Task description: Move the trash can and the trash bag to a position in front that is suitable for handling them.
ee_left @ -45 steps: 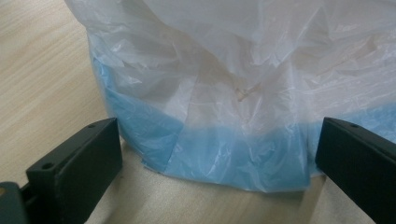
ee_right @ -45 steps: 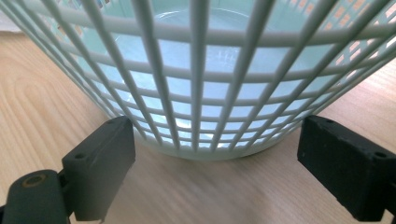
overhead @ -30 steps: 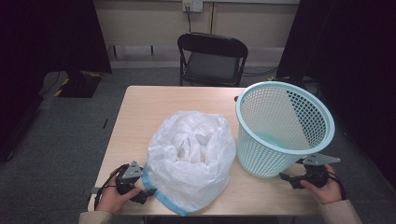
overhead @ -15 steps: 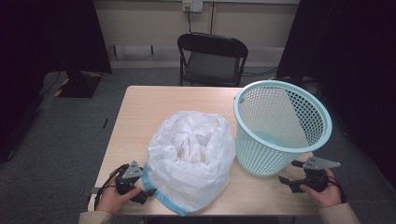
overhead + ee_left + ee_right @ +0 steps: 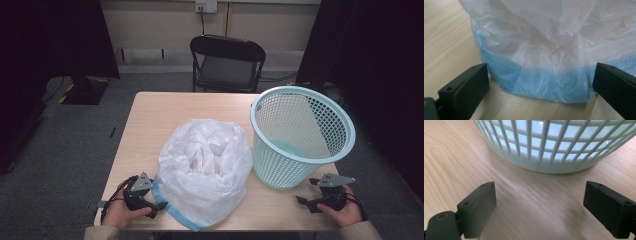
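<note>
Both grippers sit wide open on the surface: left gripper right by the bag, right gripper near the basket.

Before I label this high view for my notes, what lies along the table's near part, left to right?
Left gripper → plastic bag → basket → right gripper.

Crinkled translucent plastic bag; matt plastic lattice basket; smooth wood-grain table.
</note>
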A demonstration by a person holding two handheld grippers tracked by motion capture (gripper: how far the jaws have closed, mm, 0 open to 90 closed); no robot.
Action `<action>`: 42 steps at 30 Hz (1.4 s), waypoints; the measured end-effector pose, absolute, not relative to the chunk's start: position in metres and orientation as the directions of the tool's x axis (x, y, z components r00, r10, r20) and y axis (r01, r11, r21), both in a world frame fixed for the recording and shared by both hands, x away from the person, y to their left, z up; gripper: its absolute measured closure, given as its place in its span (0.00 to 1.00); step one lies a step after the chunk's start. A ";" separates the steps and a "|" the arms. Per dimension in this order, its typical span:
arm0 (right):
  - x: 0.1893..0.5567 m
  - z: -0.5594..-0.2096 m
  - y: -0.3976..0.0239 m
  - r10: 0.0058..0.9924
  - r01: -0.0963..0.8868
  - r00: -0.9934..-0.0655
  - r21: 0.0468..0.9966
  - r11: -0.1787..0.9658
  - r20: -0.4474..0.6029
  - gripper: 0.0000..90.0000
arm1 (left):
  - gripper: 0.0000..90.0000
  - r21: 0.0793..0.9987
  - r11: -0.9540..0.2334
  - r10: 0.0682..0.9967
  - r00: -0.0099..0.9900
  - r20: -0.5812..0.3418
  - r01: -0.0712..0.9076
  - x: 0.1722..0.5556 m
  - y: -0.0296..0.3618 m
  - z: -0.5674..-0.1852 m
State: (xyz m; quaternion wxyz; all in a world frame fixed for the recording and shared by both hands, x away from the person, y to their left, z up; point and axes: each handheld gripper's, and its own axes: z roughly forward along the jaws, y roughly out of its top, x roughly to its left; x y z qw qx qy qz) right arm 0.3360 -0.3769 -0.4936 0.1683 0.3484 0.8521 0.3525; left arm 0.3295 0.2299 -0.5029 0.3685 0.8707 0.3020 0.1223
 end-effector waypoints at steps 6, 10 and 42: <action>0.337 -0.496 -0.377 0.714 0.484 -0.699 0.714 0.506 -0.032 0.12 | 0.02 0.723 -0.513 0.643 0.765 -0.033 0.463 0.328 0.233 -0.502; 0.338 -0.497 -0.379 0.717 0.492 -0.697 0.721 0.488 -0.009 0.11 | 0.14 0.758 -0.471 0.668 0.744 -0.027 0.451 0.327 0.236 -0.495; 0.341 -0.499 -0.378 0.718 0.495 -0.696 0.725 0.478 0.001 0.12 | 0.36 0.759 -0.490 0.652 0.758 -0.006 0.428 0.341 0.210 -0.500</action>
